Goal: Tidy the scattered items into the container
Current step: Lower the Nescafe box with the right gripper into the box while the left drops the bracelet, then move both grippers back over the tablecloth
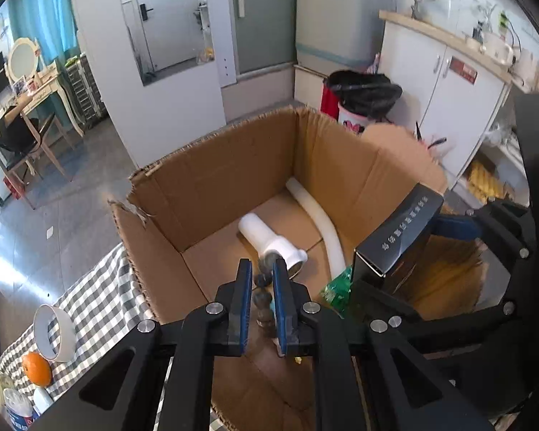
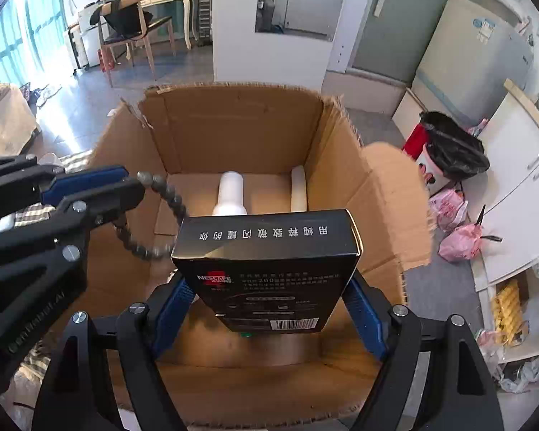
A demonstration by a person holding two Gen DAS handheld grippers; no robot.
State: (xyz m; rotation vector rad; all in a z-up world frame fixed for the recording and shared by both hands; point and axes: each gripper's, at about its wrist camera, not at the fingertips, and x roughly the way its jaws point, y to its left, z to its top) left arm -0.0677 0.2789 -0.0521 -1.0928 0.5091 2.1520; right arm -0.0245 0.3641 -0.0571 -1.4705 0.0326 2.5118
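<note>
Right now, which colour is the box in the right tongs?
Black box with white print; the right wrist view shows it best.

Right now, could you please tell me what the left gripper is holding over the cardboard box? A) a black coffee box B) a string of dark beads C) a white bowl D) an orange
B: the left gripper is shut on a string of dark beads that hangs over the cardboard box, while the right gripper holds the black coffee box.
</note>
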